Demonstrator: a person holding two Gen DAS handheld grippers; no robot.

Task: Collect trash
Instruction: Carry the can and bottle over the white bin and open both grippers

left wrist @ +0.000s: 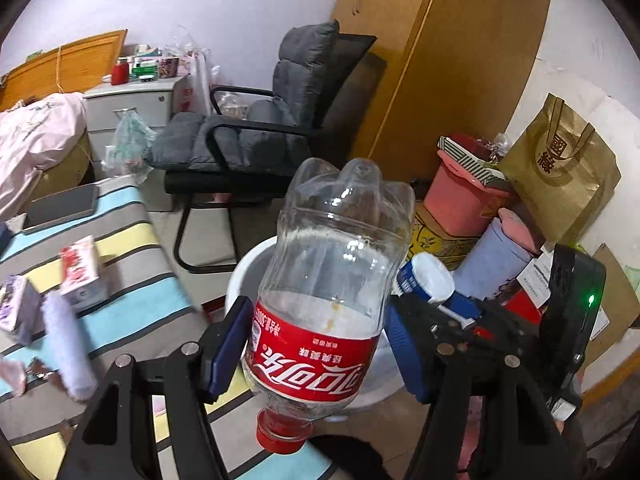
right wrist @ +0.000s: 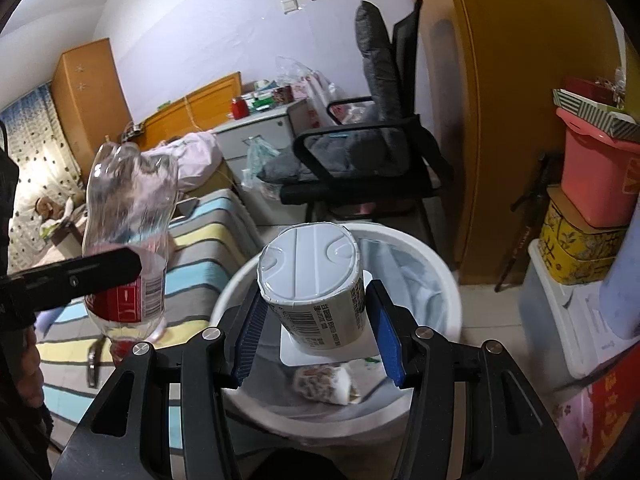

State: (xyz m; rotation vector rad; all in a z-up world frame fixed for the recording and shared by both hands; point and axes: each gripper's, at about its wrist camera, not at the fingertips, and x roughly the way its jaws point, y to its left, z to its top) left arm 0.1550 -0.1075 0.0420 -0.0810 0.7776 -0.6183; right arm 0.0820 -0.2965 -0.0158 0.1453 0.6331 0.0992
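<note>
We see our left claw (left wrist: 320, 344) clamped on an empty cola bottle (left wrist: 332, 264), its blue pads pressing the red label from both sides. The bottle's long axis runs from about 6 o'clock to 12 o'clock in the left wrist view: the red cap (left wrist: 280, 436) points back toward us at 6 o'clock, and the lobed clear base points away at 12 o'clock, tipped slightly toward 1 o'clock. The bottle hangs in the air in front of the white trash bin (left wrist: 256, 276), whose rim shows behind it at 9 o'clock of the bottle's waist.

Our right claw (right wrist: 316, 320) is clamped on a white plastic cup (right wrist: 316, 288) with a sealed, embossed lid; the blue pads sit against its barcode-printed sides. The cup's axis is tipped so the lid faces up and toward 12 o'clock, while the narrower bottom points down toward 6 o'clock. It hangs directly over the open mouth of the bin (right wrist: 432, 248), which is lined with a pale bag and holds a crumpled wrapper (right wrist: 328, 384) at 6 o'clock below the cup.

Both claws slant downward. In the right wrist view, the left claw and bottle (right wrist: 128, 216) appear at 9 o'clock, over the striped bed (right wrist: 208, 240). On that bed, at 9 o'clock in the left view, lie small cartons (left wrist: 80, 272).
</note>
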